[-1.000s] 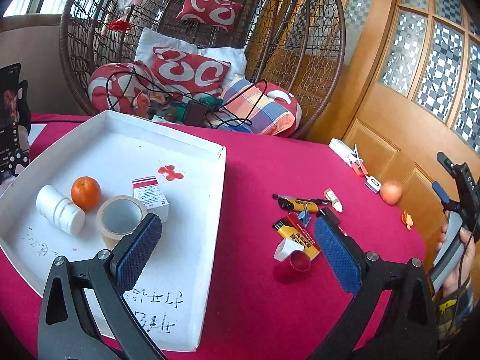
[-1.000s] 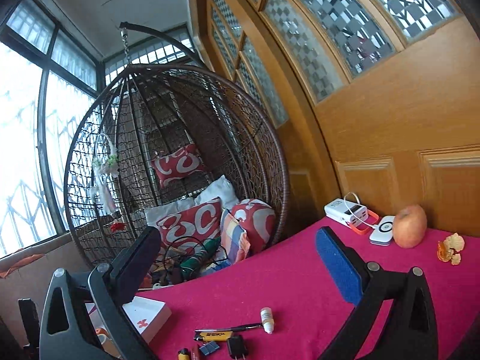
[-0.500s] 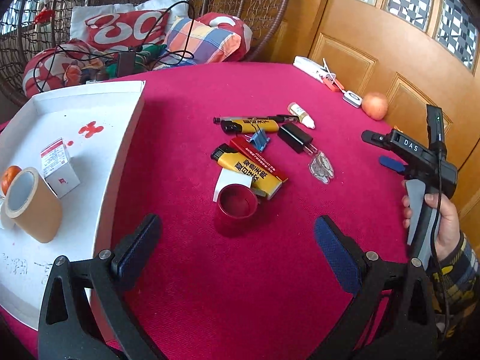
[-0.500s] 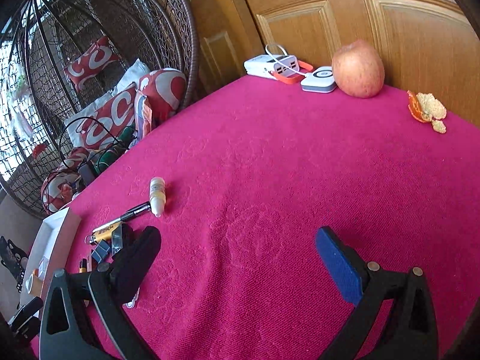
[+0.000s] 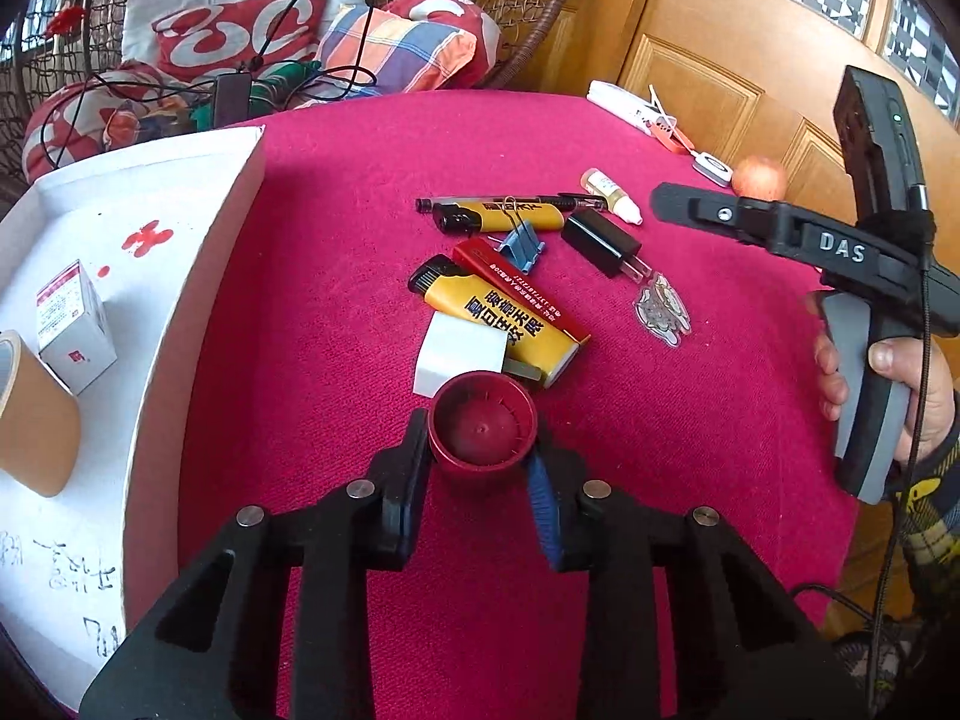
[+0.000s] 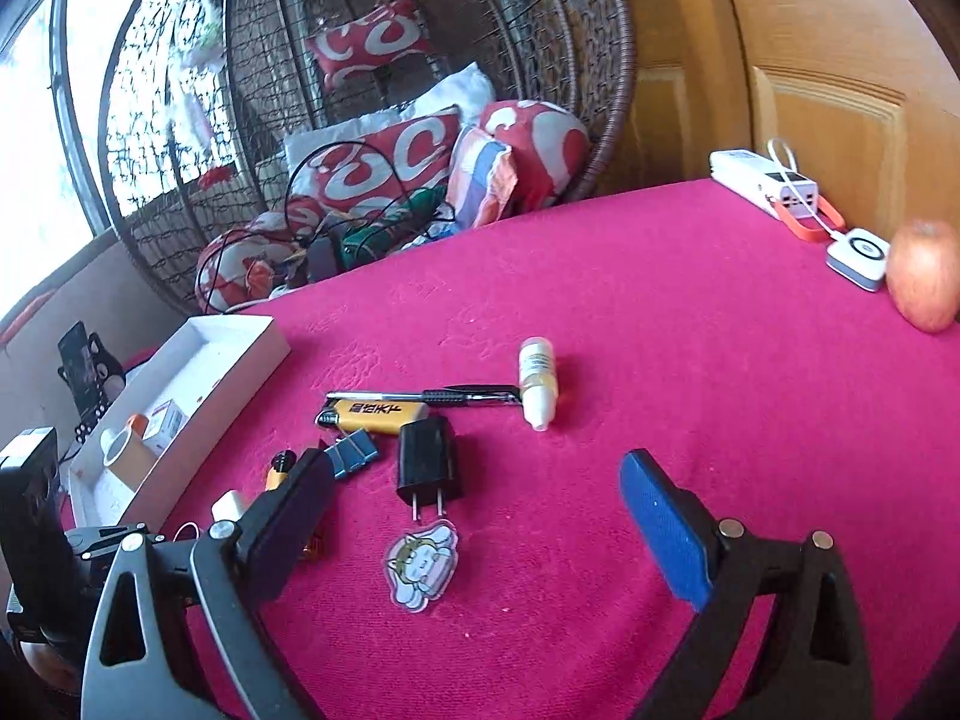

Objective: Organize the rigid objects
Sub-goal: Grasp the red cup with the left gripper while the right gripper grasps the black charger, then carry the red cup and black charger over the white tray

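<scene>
My left gripper [image 5: 482,438] is shut on a dark red bottle cap [image 5: 482,427] that rests on the red tablecloth. Just beyond it lie a white cube [image 5: 459,348], two yellow lighters [image 5: 501,321], a red lighter [image 5: 519,291], a blue binder clip [image 5: 522,246], a black charger plug [image 5: 603,240], a pen and a small dropper bottle [image 5: 612,195]. My right gripper [image 6: 480,501] is open and empty, low over the cloth near the plug [image 6: 427,459] and a cartoon sticker [image 6: 420,567]. The white tray [image 5: 174,324] at left holds a tape roll [image 5: 33,414] and a small box [image 5: 72,315].
An apple [image 6: 924,276], a white power bank [image 6: 765,183] and a small white device [image 6: 858,255] sit at the table's far right by the wooden door. A wicker hanging chair [image 6: 420,60] with cushions and cables stands behind the table.
My left gripper moved down and forward and closed on the red cap. My right gripper swung left and lowered toward the plug and sticker, still open.
</scene>
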The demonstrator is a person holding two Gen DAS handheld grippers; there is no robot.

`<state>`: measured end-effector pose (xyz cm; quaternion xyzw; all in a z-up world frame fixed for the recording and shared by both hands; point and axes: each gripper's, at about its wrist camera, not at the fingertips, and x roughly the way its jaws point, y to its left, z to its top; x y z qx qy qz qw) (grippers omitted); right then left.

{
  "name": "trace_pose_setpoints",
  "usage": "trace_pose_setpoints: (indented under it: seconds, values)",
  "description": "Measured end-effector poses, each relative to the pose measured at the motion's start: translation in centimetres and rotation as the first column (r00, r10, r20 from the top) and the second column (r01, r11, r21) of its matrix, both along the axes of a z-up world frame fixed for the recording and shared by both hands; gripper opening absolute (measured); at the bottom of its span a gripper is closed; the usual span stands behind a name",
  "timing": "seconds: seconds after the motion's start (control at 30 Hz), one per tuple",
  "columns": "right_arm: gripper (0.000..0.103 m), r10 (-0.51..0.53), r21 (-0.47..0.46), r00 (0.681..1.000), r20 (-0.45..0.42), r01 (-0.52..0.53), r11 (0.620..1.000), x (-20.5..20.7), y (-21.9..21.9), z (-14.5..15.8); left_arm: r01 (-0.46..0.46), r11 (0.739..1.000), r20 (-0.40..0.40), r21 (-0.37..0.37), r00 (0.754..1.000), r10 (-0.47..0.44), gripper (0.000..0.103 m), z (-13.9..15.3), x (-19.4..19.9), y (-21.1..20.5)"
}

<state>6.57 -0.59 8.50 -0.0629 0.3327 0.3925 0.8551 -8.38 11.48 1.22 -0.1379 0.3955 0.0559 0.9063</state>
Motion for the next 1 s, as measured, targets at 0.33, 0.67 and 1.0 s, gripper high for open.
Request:
trace_pose_setpoints:
  seconds: [0.33, 0.67, 1.0]
  values:
    - [0.029, 0.054, -0.209, 0.998, -0.011, -0.055, 0.976, 0.6, 5.1, -3.1, -0.025, 1.0, 0.035, -0.008, 0.999, 0.025, 0.029, 0.7, -1.5, 0.4]
    - [0.029, 0.034, 0.05, 0.998, 0.055, -0.036, 0.998, -1.5, 1.0, 3.3, -0.055, 0.998, 0.161, -0.01, 0.985, 0.056, 0.029, 4.7, -3.7, 0.9]
    - [0.029, 0.134, 0.101, 0.989, 0.065, -0.141, 0.985, -4.2, 4.0, 5.9, -0.161, 0.987, 0.262, -0.016, 0.952, 0.159, 0.029, 7.8, -7.4, 3.7]
